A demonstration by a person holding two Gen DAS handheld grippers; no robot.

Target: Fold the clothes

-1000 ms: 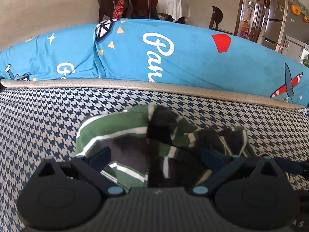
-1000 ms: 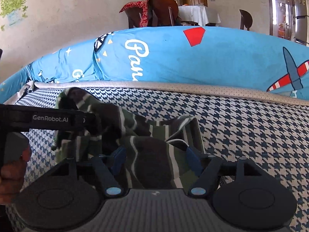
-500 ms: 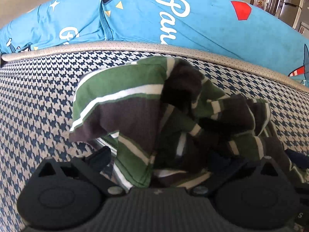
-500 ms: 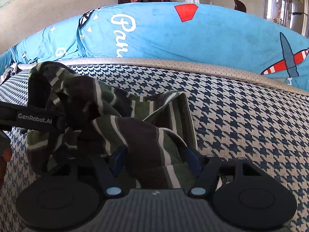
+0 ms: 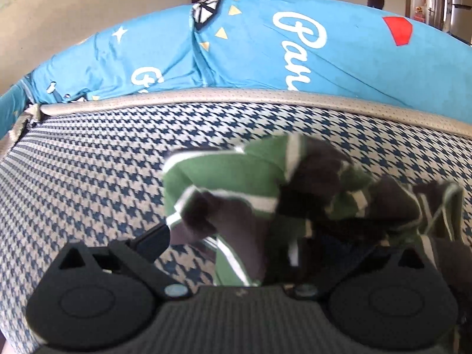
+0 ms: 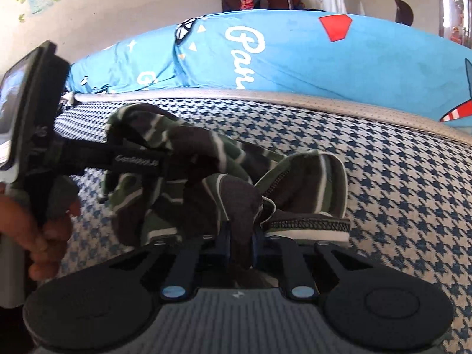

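Two grippers work one crumpled garment, a soft knit piece striped in green, dark brown and thin white (image 6: 212, 177), which lies bunched on a seat cushion woven in a blue-and-cream houndstooth pattern (image 6: 398, 194). A perforated beige piping band (image 5: 265, 96) edges the cushion, and behind it rises a smooth bright blue cover printed with white script, a red shape and small triangles (image 5: 339, 53).

In the right wrist view, the right gripper (image 6: 240, 240) has its blue-padded fingers (image 6: 225, 239) drawn narrow, pinching a dark fold of the garment between them; a stitched hem with a white edge sits just to the right of the pinch. Half a second ago those fingers stood wide apart around the cloth, so they have closed. The left gripper (image 6: 132, 162) reaches in from the left of that view, its black bar buried in the bunched cloth, a bare hand (image 6: 44, 230) on its handle.

In the left wrist view, the left finger (image 5: 153, 240) is visible and stands clear of the cloth over bare cushion, while the other finger is hidden under blurred fabric, so I cannot tell whether this gripper holds anything. The garment sits further right in this view than before.
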